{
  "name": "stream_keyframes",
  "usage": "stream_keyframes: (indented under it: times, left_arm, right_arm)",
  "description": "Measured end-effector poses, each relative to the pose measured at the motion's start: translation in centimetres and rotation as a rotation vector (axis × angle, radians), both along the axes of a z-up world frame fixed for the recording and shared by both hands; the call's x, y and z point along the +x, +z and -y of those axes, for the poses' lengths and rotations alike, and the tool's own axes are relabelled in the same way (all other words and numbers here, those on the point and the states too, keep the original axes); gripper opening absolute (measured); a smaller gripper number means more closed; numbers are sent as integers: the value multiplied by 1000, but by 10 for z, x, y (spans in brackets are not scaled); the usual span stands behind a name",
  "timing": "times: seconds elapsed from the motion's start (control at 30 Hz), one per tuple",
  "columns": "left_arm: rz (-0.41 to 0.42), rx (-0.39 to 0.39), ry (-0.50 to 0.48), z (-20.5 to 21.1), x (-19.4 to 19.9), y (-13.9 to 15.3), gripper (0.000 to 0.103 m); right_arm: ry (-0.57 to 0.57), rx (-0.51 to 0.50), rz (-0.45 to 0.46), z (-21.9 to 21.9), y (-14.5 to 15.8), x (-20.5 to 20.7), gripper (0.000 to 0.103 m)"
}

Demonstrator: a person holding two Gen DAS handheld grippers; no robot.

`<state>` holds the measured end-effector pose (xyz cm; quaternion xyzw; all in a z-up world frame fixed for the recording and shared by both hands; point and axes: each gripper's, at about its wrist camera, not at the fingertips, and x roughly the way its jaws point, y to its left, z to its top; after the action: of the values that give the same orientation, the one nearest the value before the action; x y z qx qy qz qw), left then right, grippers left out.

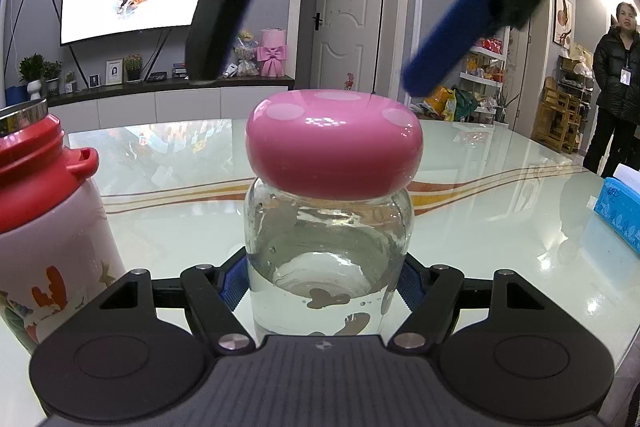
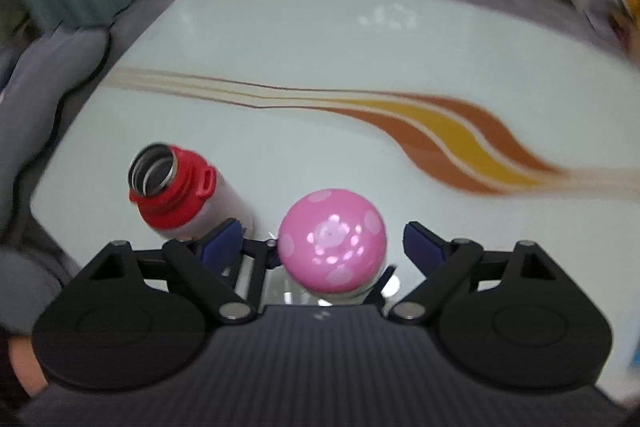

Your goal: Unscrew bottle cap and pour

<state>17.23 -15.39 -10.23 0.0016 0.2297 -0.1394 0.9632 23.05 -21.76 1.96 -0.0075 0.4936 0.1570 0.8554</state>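
Bottle: a clear glass bottle (image 1: 326, 259) stands upright on the glass table (image 1: 500, 187), partly filled with clear liquid, just beside the receiving flask.
Cap: the pink dotted cap (image 1: 334, 143) sits on the bottle's neck; whether it is loosened cannot be told from either view.
Left gripper: the left gripper (image 1: 322, 285) is clamped on the bottle's lower body, blue pads pressed against the glass on both sides.
Right gripper: the right gripper (image 2: 322, 243) hovers over the cap with its jaws spread; the blue pads (image 2: 422, 243) stand clear on either side, and nothing is held.
Receiving vessel: a white flask with a red collar (image 2: 180, 193) stands to the left of the bottle, its steel mouth open and uncovered.
Done: the bottle is steadied and the flask is ready to receive.
Left: in my judgement, the cap is still to be taken off, and the pour has not begun.
Left wrist view only: the liquid level, the grip on the glass, the right gripper's fingers (image 1: 448, 45) seen above the cap, and a bystander (image 1: 616, 83) at the far right.
Right wrist view only: the cap's top face, the flask's open mouth from above, and the gap between pads and cap; this view is blurred.
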Motion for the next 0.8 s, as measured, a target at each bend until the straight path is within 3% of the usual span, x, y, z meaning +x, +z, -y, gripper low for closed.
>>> stream_keyframes:
  times: [0.13,0.27,0.47,0.63,0.8]
  left_arm:
    - [-1,0,-2,2,0,0,75]
    - [-1,0,-1,4,1,0,75]
    - [-3,-2,-2,4,4,-2,75]
    - [-2,-2,-2,4,6,-3,75]
    - [0,-2,-8,-5,15,-7,75]
  right_arm:
    - [-104,-6,-22,-1,1,0,89]
    - [-112,-31,-21,-6,0,1,85]
    - [-109,-89,-30,-15,-9,4,68]
    - [-50,-123,-18,-20,-13,5,64]
    - [155,-137,-31,-15,-15,14,65]
